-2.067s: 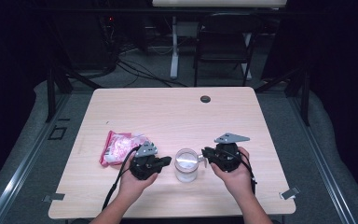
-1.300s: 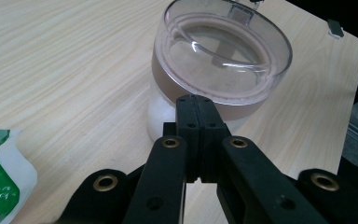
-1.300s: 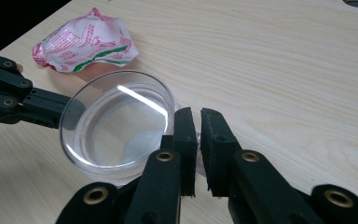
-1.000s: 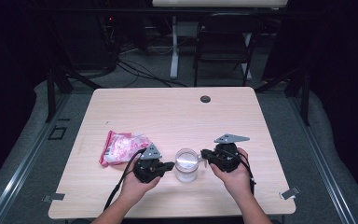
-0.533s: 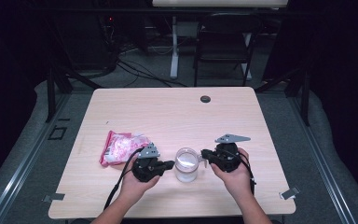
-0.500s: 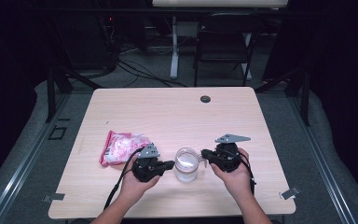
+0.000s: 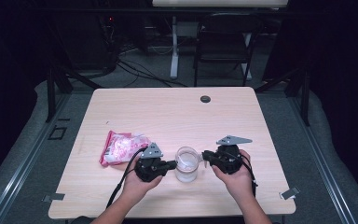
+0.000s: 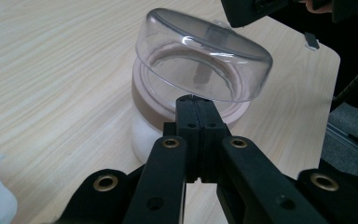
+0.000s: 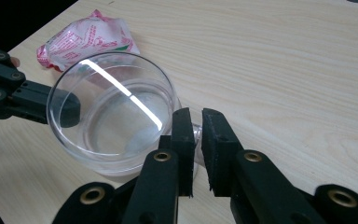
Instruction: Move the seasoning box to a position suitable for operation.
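The clear, round plastic jar (image 7: 186,164) with its transparent dome lid (image 8: 203,70) stands on the light wooden table (image 7: 177,116) near the front edge, a little right of that edge's middle, directly between the two hands. The left gripper (image 7: 171,164) comes at it from the table's left side with its black jaws pressed flat together, nothing between them, their tips resting against the lower rim of the lid where it meets the jar's body (in the left gripper view the lid sits tilted, raised toward the far side). The right gripper (image 7: 206,155) reaches in from the right side; its jaws have just been opening a little, and in the right gripper view a narrow gap stands between the pads (image 9: 182,140) with the lid's rim, perhaps a small tab on it, caught in that gap; whether the pads press on it I cannot tell for sure. So the jar lies straight along the line joining the two tools, with each tip at the rim and the jar's axis upright; my judgement is that the coming move hinges on the right tool lifting the lid's edge while the left one braces the opposite side. A pink and white plastic packet (image 7: 119,146) lies left of the left hand, apart from the jar.
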`<state>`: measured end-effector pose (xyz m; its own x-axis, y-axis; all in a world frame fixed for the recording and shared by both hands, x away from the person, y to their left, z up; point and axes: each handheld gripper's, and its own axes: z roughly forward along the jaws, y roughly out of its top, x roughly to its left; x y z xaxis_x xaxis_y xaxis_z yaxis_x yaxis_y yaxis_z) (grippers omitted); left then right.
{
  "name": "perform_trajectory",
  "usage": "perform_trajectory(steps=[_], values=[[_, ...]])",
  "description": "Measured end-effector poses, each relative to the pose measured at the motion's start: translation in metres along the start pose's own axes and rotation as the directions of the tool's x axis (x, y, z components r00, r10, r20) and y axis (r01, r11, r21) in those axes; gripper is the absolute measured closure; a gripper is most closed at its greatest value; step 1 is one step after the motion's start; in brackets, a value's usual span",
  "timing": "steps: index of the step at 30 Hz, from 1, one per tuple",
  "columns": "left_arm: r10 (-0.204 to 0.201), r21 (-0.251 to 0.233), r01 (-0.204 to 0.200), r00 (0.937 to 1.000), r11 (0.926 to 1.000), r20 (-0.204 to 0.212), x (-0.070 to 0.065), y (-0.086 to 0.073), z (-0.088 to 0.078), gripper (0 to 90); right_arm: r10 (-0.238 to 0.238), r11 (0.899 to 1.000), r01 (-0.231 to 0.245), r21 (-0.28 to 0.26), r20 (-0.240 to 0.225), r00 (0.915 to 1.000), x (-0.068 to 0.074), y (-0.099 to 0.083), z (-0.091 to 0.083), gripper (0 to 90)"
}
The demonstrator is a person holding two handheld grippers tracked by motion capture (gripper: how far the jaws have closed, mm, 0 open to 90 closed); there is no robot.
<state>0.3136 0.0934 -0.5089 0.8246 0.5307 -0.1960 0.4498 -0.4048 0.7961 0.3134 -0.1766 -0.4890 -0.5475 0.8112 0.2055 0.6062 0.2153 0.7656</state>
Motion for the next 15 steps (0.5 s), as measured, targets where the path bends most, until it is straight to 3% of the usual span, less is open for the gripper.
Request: perform_trajectory(steps=[12,15], values=[[0.008,-0.043,-0.008,0.9997,0.9991,0.021,-0.001,0.017,-0.003,90.0,-0.058,0.998,0.057,-0.026,-0.006,0.9983,0.011,-0.006,-0.019,67.7],[0.009,-0.054,-0.008,0.9998,0.9985,0.017,-0.002,0.02,-0.003,88.4,-0.073,0.997,0.072,-0.021,-0.031,0.9969,0.015,-0.007,-0.022,61.4]])
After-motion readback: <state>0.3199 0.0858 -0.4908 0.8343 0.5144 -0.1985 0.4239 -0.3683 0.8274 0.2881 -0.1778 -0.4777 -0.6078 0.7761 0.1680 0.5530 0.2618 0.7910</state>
